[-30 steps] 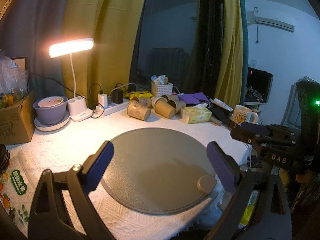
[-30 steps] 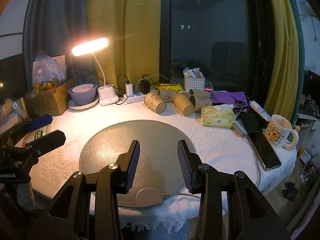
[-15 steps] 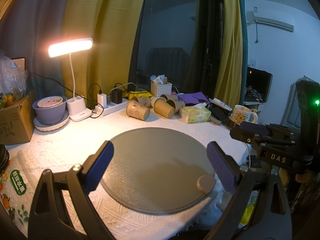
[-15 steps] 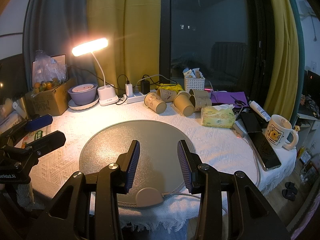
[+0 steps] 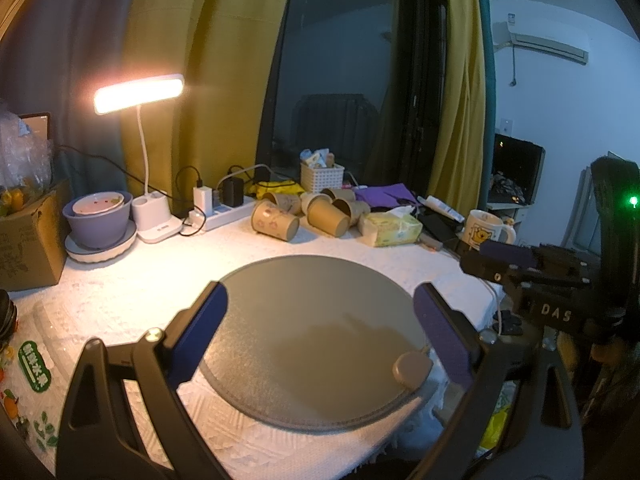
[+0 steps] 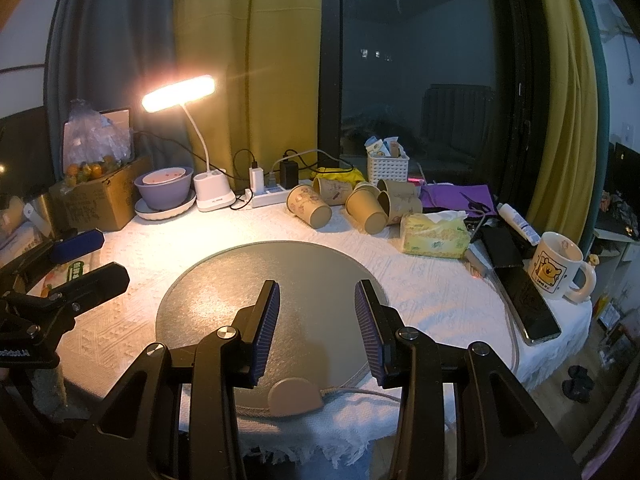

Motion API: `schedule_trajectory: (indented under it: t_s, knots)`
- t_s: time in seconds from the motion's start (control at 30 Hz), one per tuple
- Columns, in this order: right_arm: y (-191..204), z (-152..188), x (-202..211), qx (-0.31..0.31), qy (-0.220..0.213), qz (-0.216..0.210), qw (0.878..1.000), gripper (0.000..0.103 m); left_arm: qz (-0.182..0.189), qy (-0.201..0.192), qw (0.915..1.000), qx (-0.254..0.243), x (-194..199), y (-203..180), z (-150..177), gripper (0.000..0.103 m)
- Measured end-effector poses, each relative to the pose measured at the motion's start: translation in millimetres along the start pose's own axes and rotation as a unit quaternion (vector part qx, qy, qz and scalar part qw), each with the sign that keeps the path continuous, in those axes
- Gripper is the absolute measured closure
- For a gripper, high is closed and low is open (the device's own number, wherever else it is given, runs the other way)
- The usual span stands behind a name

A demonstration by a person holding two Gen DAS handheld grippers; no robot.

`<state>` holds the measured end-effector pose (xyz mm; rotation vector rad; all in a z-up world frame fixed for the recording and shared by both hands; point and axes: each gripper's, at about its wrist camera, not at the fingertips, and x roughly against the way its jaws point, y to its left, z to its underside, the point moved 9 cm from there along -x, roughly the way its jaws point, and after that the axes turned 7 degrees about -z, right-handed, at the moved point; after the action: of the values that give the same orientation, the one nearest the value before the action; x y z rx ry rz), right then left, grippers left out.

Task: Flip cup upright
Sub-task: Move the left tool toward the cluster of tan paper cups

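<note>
Several brown paper cups lie on their sides at the back of the table, the nearest one [image 5: 275, 221] [image 6: 309, 205] left of another [image 5: 329, 217] [image 6: 367, 213]. My left gripper [image 5: 320, 312] is wide open and empty, above the near part of the round grey mat [image 5: 312, 320]. My right gripper [image 6: 317, 307] is open, less wide, and empty, over the near edge of the mat [image 6: 272, 280]. Both grippers are well short of the cups. The right gripper also shows at the right of the left wrist view [image 5: 516, 264], the left gripper at the left of the right wrist view [image 6: 80, 260].
A lit desk lamp [image 6: 179, 94], a purple bowl on a plate [image 6: 164, 188], a power strip [image 6: 268, 198], a white basket [image 6: 387, 168], a tissue pack [image 6: 434, 236], a phone [image 6: 532, 304] and a bear mug [image 6: 554, 264] ring the mat. A cardboard box [image 6: 96, 200] stands at left.
</note>
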<state>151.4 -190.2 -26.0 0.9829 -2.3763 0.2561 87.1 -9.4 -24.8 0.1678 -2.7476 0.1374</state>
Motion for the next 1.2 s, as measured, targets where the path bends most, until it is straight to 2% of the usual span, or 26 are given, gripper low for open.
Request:
schedule_trajectory:
  t_s: [0.43,0.77,1.2]
  knots:
    - [-32.0,-13.7,-36.9,-0.007,0.018,0.008,1.0,0.062,0.001,0.038,0.9993,0.004,-46.3,-3.6,-10.7,0.008]
    - [-57.3,-31.1,-77.9,-0.016,0.033,0.005,0.999,0.062,-0.01,0.079,0.9966,0.018,-112.3,7.4,-27.9,0.008]
    - [-100.8,-62.6,-146.6,-0.017,0.054,0.006,0.998,0.062,0.001,0.119,0.9924,0.032,-197.3,8.3,-47.2,0.008]
